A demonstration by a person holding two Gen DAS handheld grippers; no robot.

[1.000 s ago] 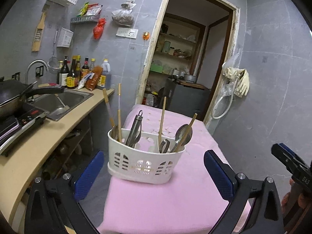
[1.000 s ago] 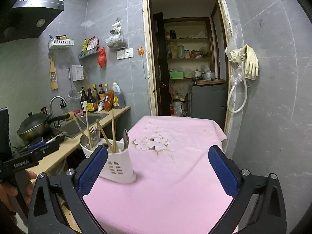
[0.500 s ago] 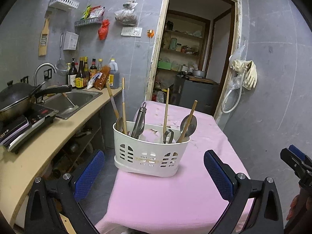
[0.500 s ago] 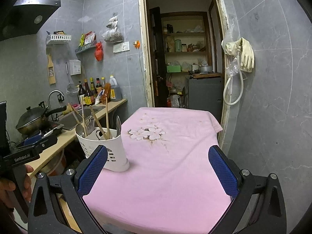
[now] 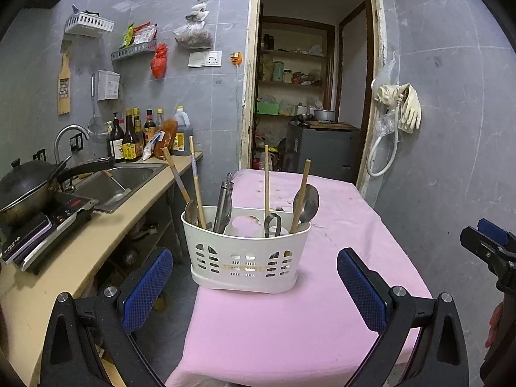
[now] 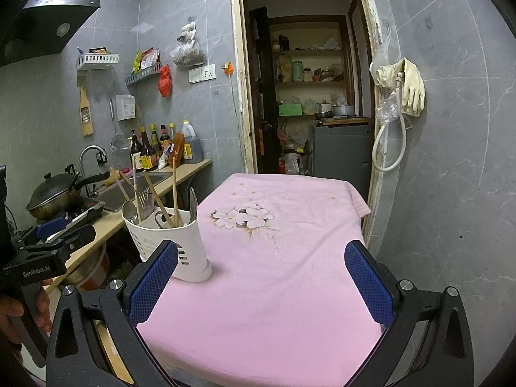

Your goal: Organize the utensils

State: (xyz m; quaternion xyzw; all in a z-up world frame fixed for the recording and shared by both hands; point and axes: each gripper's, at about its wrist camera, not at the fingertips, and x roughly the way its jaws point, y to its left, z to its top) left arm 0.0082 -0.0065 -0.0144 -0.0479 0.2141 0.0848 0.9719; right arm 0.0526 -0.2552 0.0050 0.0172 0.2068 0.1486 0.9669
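Both grippers stand wide open and hold nothing: the left gripper (image 5: 254, 285) has its blue pads spread to either side of the caddy (image 5: 245, 251), which sits ahead of the fingertips and between their lines, untouched. The right gripper (image 6: 261, 280) hovers over the near edge of the table (image 6: 274, 306), its pads equally far apart, with the caddy just beyond and partly behind its left finger (image 6: 154, 280), off to that side rather than between the two. This white slotted caddy stands upright near the table's left edge, on the pink cloth, closer to the near end than the far one. Upright in it are chopsticks (image 5: 196, 183), a spoon (image 5: 308, 203), scissors (image 5: 272, 224) and a steel tool (image 5: 224, 203). A flower print (image 6: 243, 217) marks the cloth toward the middle, beside the caddy.
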